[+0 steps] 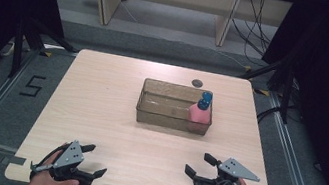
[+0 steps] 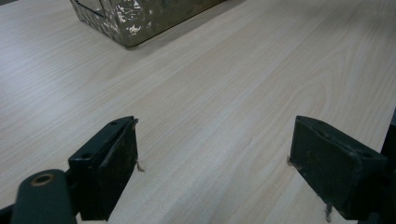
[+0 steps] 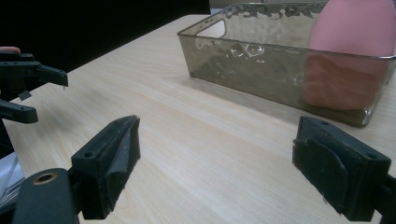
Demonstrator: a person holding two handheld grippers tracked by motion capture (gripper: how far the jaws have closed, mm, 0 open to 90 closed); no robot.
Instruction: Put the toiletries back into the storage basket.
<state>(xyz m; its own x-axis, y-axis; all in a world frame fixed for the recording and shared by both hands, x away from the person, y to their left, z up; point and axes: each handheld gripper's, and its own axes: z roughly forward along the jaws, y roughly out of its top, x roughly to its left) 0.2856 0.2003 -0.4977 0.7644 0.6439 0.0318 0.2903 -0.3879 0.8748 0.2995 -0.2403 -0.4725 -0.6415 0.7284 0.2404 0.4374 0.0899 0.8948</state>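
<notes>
Your left gripper (image 1: 89,160) and right gripper (image 1: 200,163): both jaws wide, empty, near side of tray (image 1: 168,119). Pink bottle (image 1: 199,114) stands in tray's right end. Risk: you clip tray wall, bottle tips.

The counter (image 1: 114,109) shows pale wood grain, smooth and matt. The bin (image 3: 261,70) looks like clear smoky plastic, glossy, with a dimpled, rippled surface. The pink bottle (image 3: 355,28) reads as soft matt plastic. The tongs (image 3: 217,158) wear matt black plastic, scuffed on the pads.
</notes>
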